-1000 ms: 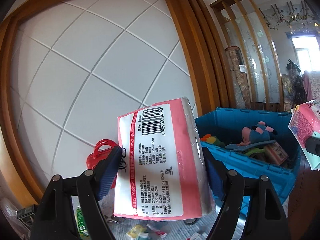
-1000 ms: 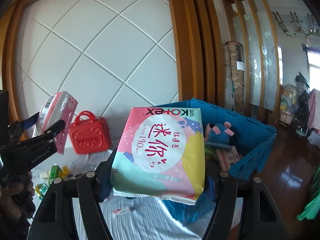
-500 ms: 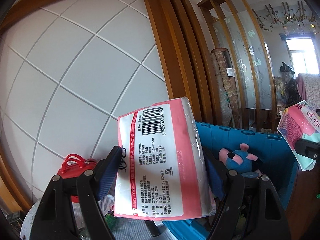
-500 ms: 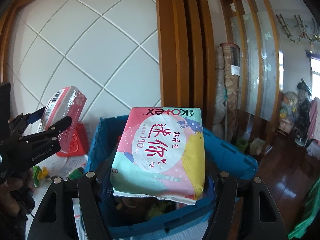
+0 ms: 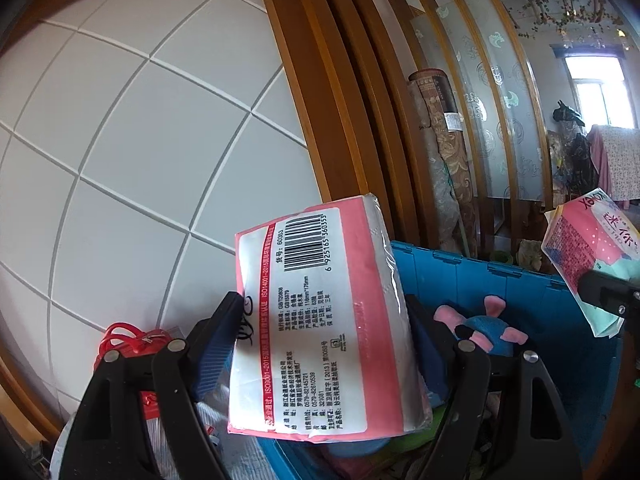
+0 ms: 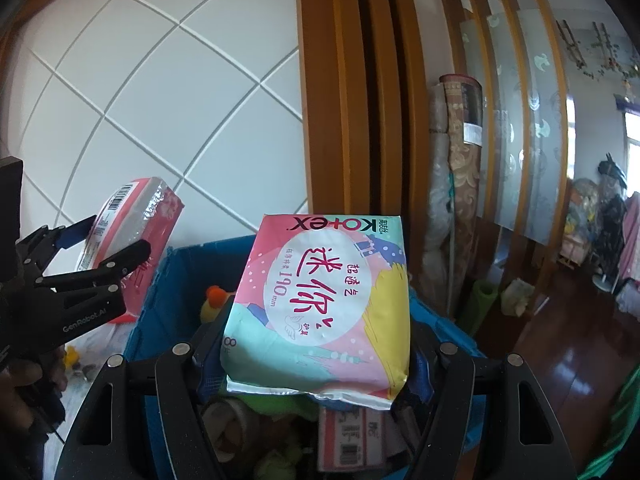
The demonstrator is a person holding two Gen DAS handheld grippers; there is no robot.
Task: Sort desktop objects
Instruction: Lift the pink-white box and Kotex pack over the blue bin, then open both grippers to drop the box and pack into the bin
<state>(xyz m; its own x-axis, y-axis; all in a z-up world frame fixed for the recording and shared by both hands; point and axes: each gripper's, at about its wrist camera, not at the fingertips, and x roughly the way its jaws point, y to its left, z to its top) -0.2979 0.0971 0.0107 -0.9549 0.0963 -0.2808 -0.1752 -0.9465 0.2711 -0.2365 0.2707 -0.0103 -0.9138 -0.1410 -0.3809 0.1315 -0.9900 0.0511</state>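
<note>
pinching packs between both jaws: left gripper (image 5: 324, 344) pink pack (image 5: 320, 320), right gripper (image 6: 316, 344) kotex pack (image 6: 320, 300)

blue crate (image 5: 516, 280), dark wood floor (image 6: 560, 344)

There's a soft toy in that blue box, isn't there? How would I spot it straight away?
Find the big blue plastic crate below the wooden pillars. Inside it, near the far wall, just right of the pink tissue pack held in the left tongs, lies the plush toy. It is the only blue stuffed thing there, with pink ears sticking out.
</note>
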